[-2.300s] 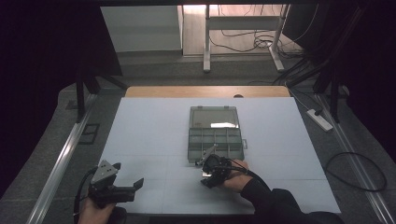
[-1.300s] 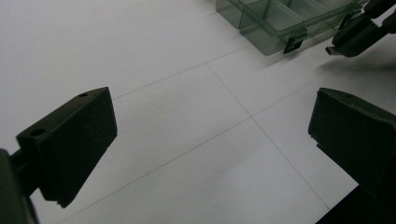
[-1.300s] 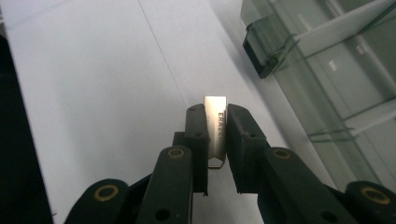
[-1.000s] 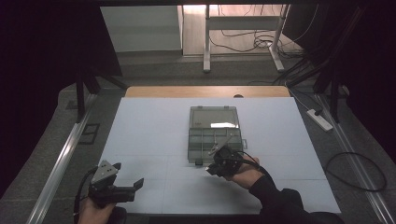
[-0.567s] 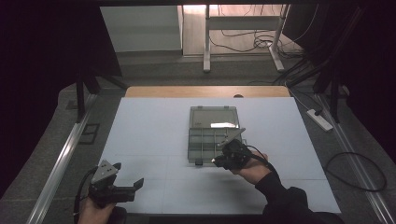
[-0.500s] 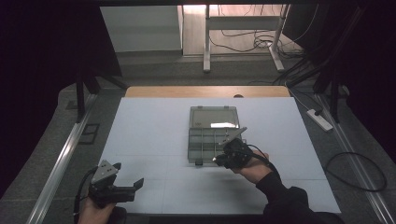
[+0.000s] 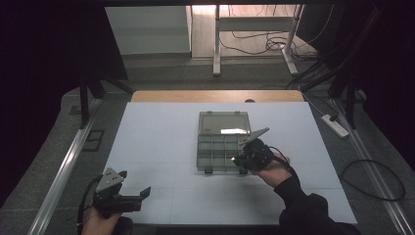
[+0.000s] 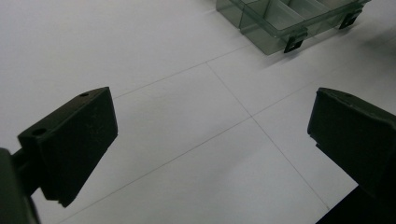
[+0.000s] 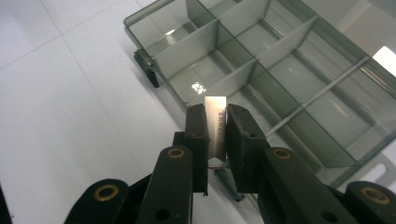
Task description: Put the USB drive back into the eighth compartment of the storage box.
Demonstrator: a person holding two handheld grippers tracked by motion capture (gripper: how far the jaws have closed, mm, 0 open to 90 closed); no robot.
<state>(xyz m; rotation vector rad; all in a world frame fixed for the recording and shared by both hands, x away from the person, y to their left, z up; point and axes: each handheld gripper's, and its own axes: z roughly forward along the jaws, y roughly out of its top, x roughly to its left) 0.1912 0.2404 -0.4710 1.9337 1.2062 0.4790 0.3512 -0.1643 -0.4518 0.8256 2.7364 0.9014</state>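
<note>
A clear grey-tinted compartment box [image 7: 224,142] lies open on the white table [image 7: 156,147], roughly at its middle, with the lid [image 7: 223,122] folded flat on the far side and the divided tray nearer the person. Two small dark latches [image 9: 147,68] stick out from the tray's near edge.

The right gripper [image 7: 240,159] hangs over the tray's near right corner, held by the right hand [image 7: 272,169], whose dark sleeve [image 7: 306,208] comes in from the bottom right. In the right gripper view the jaws are drawn in tight on a small white block [image 9: 215,122] — it stands upright between them, its top edge poking out above the jaw tips, with some printed letters on one face that are too blurred to read; it may be an eraser. The block is held above the tray's edge, clear of the compartments, which look bare through the glare.

The left gripper [image 7: 134,195] sits at the near left of the table, well apart from the box, with the left hand [image 7: 98,223] gripping it low at the table's edge. Its jaws stand spread wide with nothing between them — the left gripper view shows bare white surface crossed by thin seam lines [image 8: 229,91], and the near corner of the box at the top right.
</note>
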